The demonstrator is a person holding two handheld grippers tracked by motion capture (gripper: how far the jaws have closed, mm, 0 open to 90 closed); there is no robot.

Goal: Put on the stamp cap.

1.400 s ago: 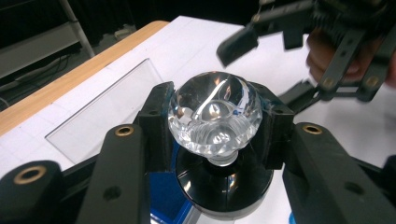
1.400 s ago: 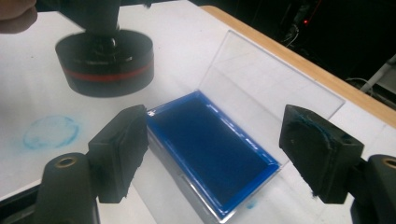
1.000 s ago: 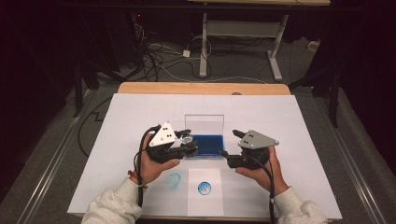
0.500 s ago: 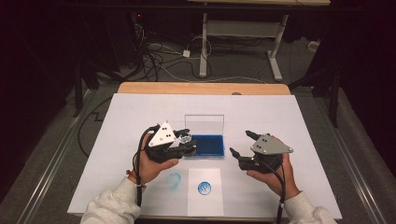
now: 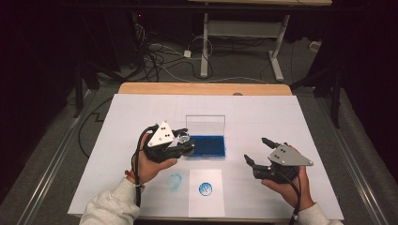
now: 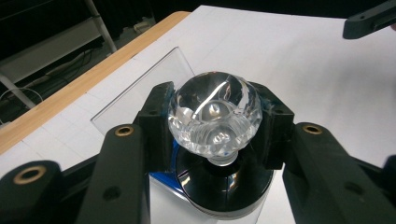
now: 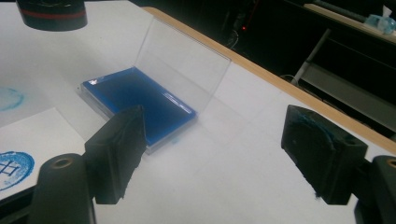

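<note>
My left gripper [image 5: 182, 140] is shut on a stamp with a faceted clear knob [image 6: 214, 112] and a round black base. It holds the stamp at the left end of the blue ink pad [image 5: 206, 146], whose clear lid [image 5: 205, 125] stands open behind it. My right gripper [image 5: 255, 149] is open to the right of the pad with nothing between its jaws. In the right gripper view [image 7: 224, 140] the pads are smeared with blue ink, and the ink pad [image 7: 140, 100] lies ahead to the left.
A white card [image 5: 205, 206] near the front edge carries a round blue stamp print [image 5: 205, 189]. A faint blue smudge [image 5: 175, 181] marks the table sheet left of it. The table's wooden far edge [image 5: 202, 89] borders a dark floor with cables.
My right gripper has drawn away from the ink pad to the right and toward the person, with its jaws now spread. The left gripper with the stamp has stayed put.
</note>
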